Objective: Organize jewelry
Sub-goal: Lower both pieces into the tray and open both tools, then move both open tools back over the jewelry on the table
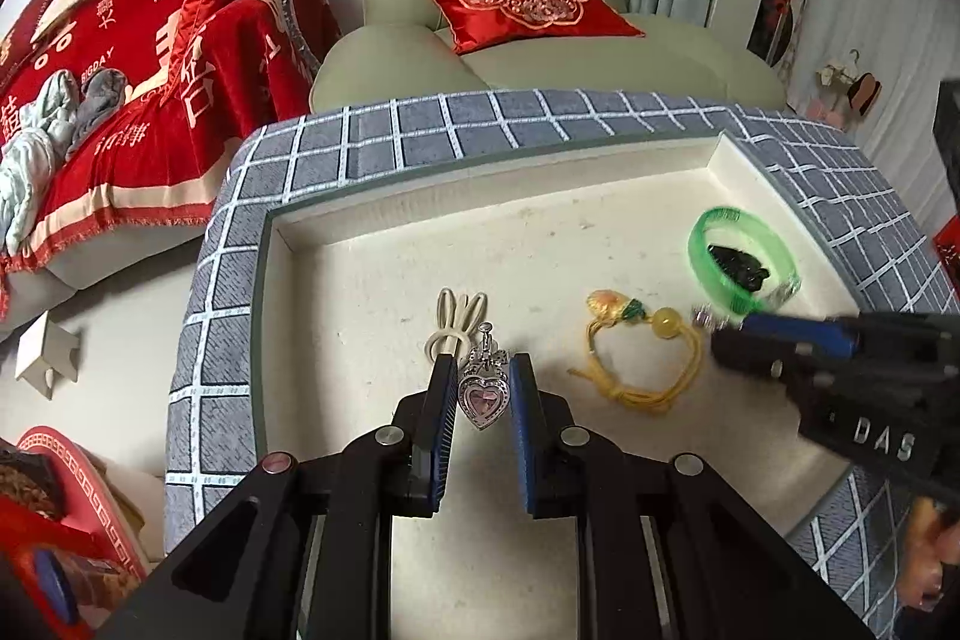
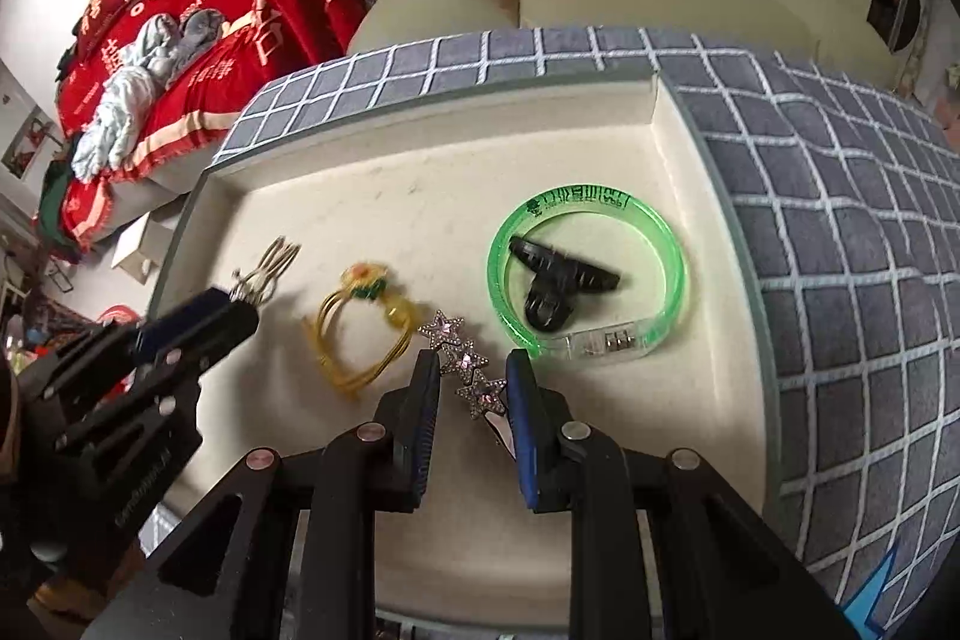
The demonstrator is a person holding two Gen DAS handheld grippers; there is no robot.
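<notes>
Left wrist view: left gripper (image 1: 480, 376) points down at the white tray (image 1: 372, 280), jaws clenched on a heart pendant (image 1: 481, 397) w/ pink stone, both blue pads against its sides. Cream bunny-ear clip (image 1: 453, 322) lies just behind the pendant on the tray floor. Yellow cord bracelet (image 1: 645, 358) sits to the pendant's right, green bangle (image 1: 744, 256) farther right near the tray's far corner, black claw clip (image 1: 737, 265) inside it. Right gripper (image 1: 729, 325) comes in from the right edge, its tip blurred.

Right wrist view: right gripper (image 2: 468, 382) grasps a star hair clip (image 2: 462, 361); three rhinestone stars between the pads, just in front of the bangle (image 2: 591, 268) w/ the claw clip (image 2: 555, 280) inside. Cord bracelet (image 2: 366, 322) is left of the stars; left gripper (image 2: 231, 304) beyond it, blurred.
</notes>
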